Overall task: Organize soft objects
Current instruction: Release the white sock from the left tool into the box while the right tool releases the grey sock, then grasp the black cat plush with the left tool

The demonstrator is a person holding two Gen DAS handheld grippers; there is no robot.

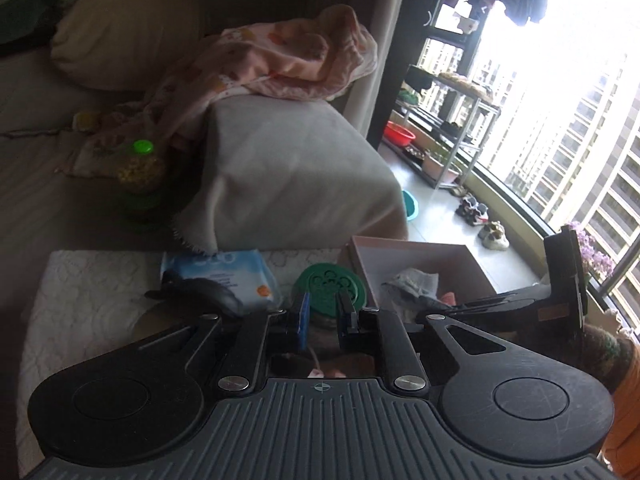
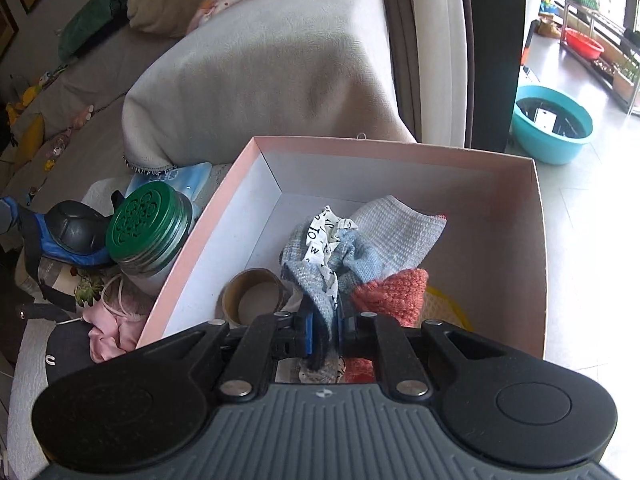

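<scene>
My right gripper [image 2: 326,320] is shut on a blue-grey knitted cloth [image 2: 312,276], low inside the pink box [image 2: 400,152]. That cloth is bunched with a white letter-printed strip, a white sock [image 2: 396,232] and a red knitted piece [image 2: 392,296]. My left gripper [image 1: 324,316] hovers over the white table cover, left of the box [image 1: 412,246]. Its jaws stand a little apart with nothing pressed between them. A pink cloth [image 2: 108,332] with a thin cord lies on the table beside the box. In the left wrist view the right gripper's body [image 1: 560,280] reaches into the box.
A tape roll [image 2: 252,292] and a yellow item [image 2: 444,304] lie in the box. A green-lidded jar [image 2: 148,224], a wipes pack [image 1: 224,270] and a black rounded object [image 1: 204,294] crowd the table. Behind stands a grey-covered sofa arm [image 1: 288,168]; a teal basin [image 2: 552,124] is on the floor.
</scene>
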